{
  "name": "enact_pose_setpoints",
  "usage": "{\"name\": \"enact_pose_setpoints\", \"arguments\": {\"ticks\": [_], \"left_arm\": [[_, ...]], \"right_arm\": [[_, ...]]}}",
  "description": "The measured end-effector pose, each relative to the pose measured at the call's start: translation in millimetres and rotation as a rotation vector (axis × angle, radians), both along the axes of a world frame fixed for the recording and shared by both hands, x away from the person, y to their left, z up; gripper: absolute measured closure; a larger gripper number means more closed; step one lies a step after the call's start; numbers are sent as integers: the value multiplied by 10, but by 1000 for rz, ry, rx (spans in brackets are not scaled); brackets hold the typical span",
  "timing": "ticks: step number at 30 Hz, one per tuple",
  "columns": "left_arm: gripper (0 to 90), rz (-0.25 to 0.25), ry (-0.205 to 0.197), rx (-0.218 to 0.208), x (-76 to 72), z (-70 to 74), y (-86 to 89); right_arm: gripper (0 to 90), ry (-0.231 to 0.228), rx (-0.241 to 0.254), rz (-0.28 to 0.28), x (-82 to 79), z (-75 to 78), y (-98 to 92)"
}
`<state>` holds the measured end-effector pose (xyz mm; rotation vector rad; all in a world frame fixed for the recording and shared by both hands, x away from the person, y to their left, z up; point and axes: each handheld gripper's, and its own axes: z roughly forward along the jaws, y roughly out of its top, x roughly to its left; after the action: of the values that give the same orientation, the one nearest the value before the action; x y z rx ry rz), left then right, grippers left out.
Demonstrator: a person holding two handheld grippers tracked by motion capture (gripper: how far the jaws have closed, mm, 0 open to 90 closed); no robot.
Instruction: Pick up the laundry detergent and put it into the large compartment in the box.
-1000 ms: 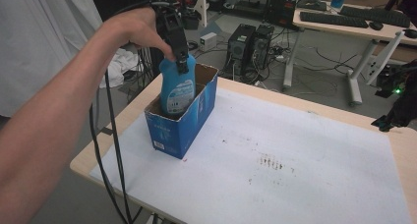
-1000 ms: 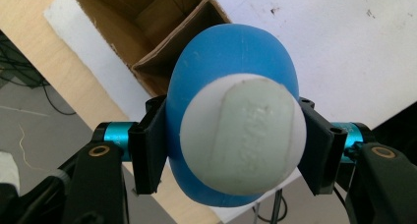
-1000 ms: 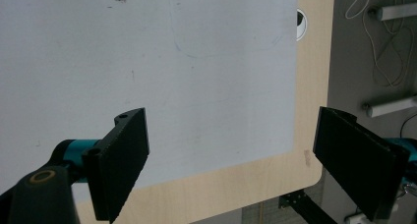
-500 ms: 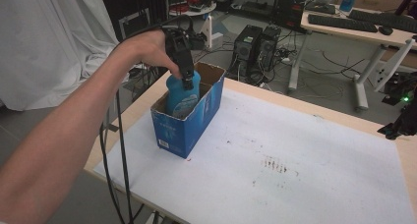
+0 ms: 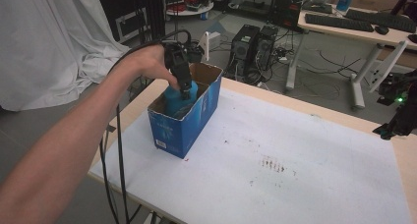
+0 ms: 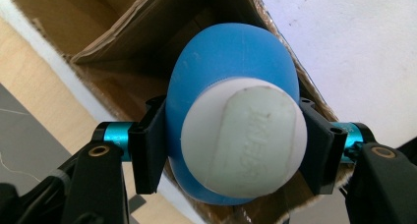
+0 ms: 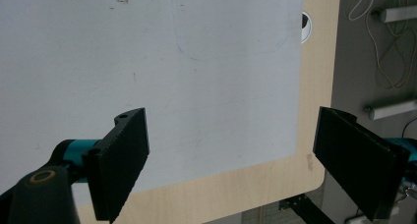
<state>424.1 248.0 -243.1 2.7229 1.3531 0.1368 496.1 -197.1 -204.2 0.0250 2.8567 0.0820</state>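
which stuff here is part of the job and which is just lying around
In the job:
- blue bottle, white cap, gripped by the left tongs
- blue cardboard box it sits in

Lying about:
- right tongs, open over the white table
- computer towers on the floor
- keyboard

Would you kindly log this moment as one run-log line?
left gripper: shut on blue bottle | bottle: partly inside blue box | right gripper: open, nothing between jaws, above white table

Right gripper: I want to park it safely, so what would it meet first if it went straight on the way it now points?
Probably the white table cover, nothing between its open jaws; depth is unclear.
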Motion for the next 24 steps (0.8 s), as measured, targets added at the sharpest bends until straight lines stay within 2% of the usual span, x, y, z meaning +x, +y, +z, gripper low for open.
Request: {"name": "enact_pose_setpoints", "arguments": {"ticks": [7,11,14,15,17,20,24], "left_arm": [[376,-18,1,9,37,-161,-21],[376,-37,15,23,56,-215,-10],[376,-47,18,16,59,-261,-6],[376,-67,22,24,65,-264,0],[376,-69,17,19,66,-262,0],[375,-102,14,19,59,-268,2],[375,-102,13,8,54,-273,35]], "right_arm": [[129,0,-2,2,-9,-4,-2],[129,2,-2,1,-13,-11,-13],[129,3,-2,2,-9,-23,-23],[129,4,-1,2,-7,-29,-26],[129,4,-3,1,-2,-35,-29],[129,5,-5,2,-4,-36,-24],[129,4,-2,3,-11,-37,-17]]}}
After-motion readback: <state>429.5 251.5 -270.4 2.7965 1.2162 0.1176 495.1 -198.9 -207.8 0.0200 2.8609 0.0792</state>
